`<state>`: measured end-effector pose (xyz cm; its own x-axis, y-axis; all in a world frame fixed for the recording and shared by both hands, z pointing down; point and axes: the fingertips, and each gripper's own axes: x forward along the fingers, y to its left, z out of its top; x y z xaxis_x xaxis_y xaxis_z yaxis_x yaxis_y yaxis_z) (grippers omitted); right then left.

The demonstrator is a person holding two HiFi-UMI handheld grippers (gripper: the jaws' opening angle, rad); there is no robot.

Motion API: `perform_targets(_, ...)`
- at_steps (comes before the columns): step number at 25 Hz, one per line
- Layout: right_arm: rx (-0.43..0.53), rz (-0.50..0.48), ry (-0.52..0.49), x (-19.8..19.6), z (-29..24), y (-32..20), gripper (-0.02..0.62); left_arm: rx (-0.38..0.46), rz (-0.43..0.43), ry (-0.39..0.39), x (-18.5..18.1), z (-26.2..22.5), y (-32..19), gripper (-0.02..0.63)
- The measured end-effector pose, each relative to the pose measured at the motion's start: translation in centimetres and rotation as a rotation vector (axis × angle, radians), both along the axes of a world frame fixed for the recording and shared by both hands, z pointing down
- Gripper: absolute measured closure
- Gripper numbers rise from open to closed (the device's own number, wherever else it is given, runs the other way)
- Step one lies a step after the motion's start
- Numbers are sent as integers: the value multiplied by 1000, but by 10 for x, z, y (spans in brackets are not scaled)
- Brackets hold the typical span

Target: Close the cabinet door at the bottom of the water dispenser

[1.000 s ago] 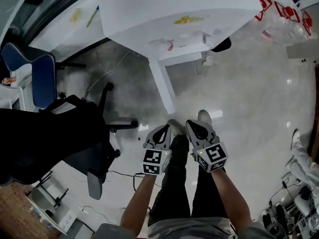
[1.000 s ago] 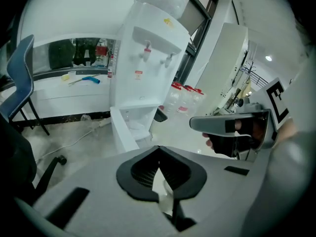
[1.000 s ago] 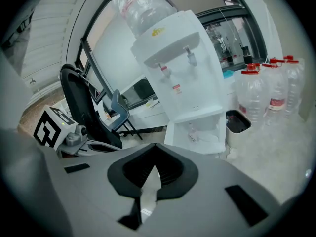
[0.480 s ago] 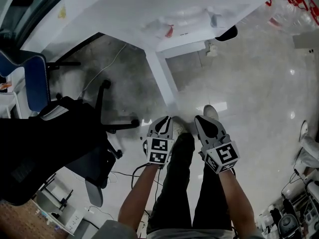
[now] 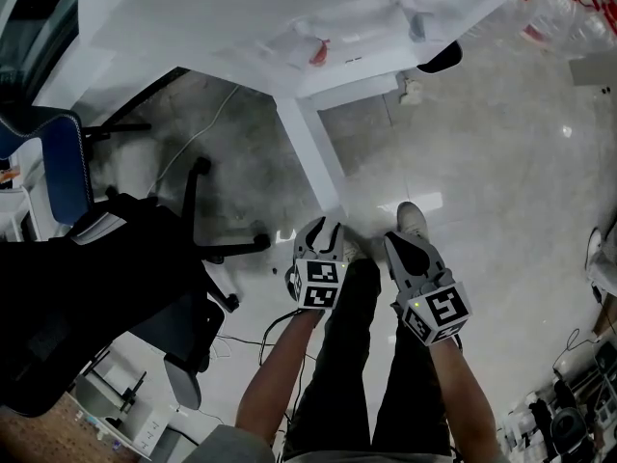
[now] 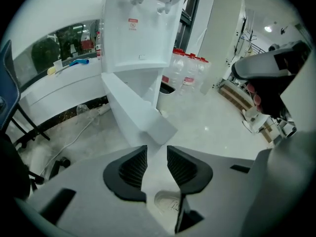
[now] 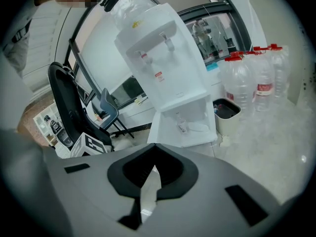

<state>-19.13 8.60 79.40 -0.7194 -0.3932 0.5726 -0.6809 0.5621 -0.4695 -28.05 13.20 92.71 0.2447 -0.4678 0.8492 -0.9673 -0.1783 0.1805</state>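
The white water dispenser [image 5: 289,17] stands ahead with its bottom cabinet [image 7: 192,125] open. Its white door [image 5: 308,152] swings out toward me, edge-on in the left gripper view [image 6: 136,115]. My left gripper [image 5: 326,226] hangs low by the door's outer end. Its jaws [image 6: 157,152] are opening, with nothing between them and only the door's edge and the floor showing through the gap. My right gripper [image 5: 395,239] is beside it over my right leg, its jaws [image 7: 155,144] shut and empty, pointing at the cabinet.
A black office chair [image 5: 96,278] stands close on the left, a blue chair [image 5: 58,162] behind it. A cable [image 5: 207,128] trails over the floor. Water bottles [image 7: 256,73] and a small bin [image 7: 227,110] stand right of the dispenser. My shoe [image 5: 411,216] is near the door.
Both grippers have sunk toward the floor, the left one more. The left jaws have gone from shut to apart. The dispenser fills more of the head view.
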Motion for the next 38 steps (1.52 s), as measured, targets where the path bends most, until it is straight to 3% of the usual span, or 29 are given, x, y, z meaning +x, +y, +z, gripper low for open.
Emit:
perform_targets(5, -4, 3, 7, 4, 5, 0, 584, 7, 27, -44, 5, 6, -9, 486)
perform_targets(17, -6, 16, 15, 3, 8, 1, 584, 15, -19, -43, 5, 7, -9, 479)
perform_targets(31, 10, 83, 42, 25, 26, -13, 584, 16, -51, -7, 17, 7, -20, 480)
perform_targets(38, -1, 89, 30, 45, 29, -35, 584, -19, -137, 56, 47, 4, -44, 479)
